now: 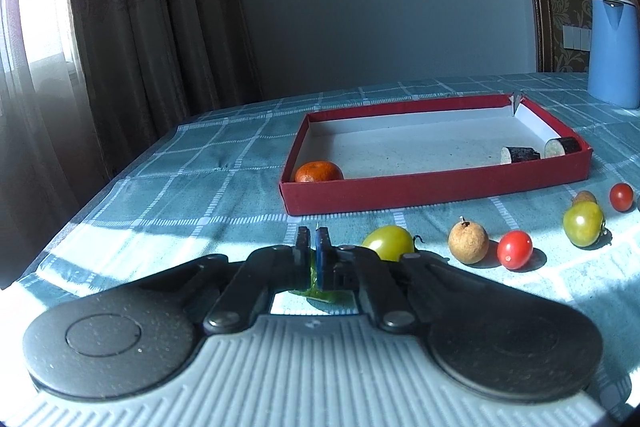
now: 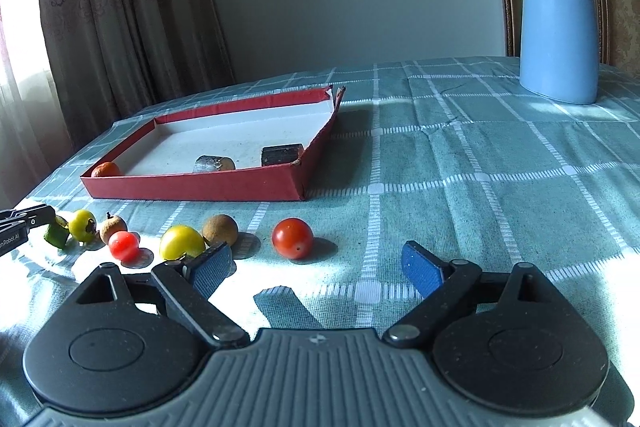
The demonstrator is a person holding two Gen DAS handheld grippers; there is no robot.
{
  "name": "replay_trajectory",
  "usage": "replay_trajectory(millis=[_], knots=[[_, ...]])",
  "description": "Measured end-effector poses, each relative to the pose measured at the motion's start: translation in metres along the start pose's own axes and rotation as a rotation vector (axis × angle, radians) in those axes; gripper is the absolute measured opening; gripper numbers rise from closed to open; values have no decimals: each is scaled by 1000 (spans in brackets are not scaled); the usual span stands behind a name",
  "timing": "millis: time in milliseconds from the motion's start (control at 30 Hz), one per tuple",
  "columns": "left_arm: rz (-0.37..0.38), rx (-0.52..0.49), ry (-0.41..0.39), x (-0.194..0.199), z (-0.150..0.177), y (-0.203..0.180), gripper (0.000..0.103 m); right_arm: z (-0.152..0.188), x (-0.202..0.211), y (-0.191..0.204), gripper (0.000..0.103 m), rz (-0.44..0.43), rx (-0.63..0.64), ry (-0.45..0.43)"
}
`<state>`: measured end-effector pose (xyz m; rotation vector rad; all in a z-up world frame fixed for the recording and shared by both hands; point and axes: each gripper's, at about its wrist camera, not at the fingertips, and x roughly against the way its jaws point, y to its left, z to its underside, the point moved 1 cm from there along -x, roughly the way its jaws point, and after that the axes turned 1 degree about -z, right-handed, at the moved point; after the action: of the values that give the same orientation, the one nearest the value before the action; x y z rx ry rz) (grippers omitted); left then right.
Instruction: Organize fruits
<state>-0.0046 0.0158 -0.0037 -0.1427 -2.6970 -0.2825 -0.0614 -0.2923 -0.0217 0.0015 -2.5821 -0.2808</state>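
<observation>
In the left wrist view my left gripper (image 1: 313,241) is shut on a thin green fruit piece (image 1: 320,294) just above the cloth; the right wrist view shows that piece (image 2: 56,235) at its tips. A row of loose fruits runs rightward: a green tomato (image 1: 389,242), a brown longan (image 1: 468,242) and a red cherry tomato (image 1: 515,249). My right gripper (image 2: 318,253) stands open and empty, with a red tomato (image 2: 292,238) just ahead of its gap. Behind the row, the red tray (image 1: 432,193) holds a mandarin (image 1: 319,172) and two dark cut pieces (image 1: 520,153).
A blue kettle (image 2: 560,27) stands at the far right of the checked tablecloth (image 2: 460,187). Curtains hang behind the table's left edge. A yellow-green tomato (image 2: 182,242) and a longan (image 2: 220,230) lie by my right gripper's left finger.
</observation>
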Motion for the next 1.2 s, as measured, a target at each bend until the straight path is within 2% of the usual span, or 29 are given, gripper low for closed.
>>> replay_trajectory(millis=[400,667,833,1033,1200], knots=[[-83,62,17,-2,-6,0,2,0,1,-8,93,-21,-49,-9],[5,139,-49,3,-32,11,2,0,1,-9,94,-27,-56,-13],[30,106,-64,-13,-61,-10,2,0,1,-13,96,-50,-77,-14],[81,99,-4,-50,-79,-40,2,0,1,-15,96,-69,-92,-16],[59,56,54,-77,-75,-60,2,0,1,-16,96,-81,-101,-17]])
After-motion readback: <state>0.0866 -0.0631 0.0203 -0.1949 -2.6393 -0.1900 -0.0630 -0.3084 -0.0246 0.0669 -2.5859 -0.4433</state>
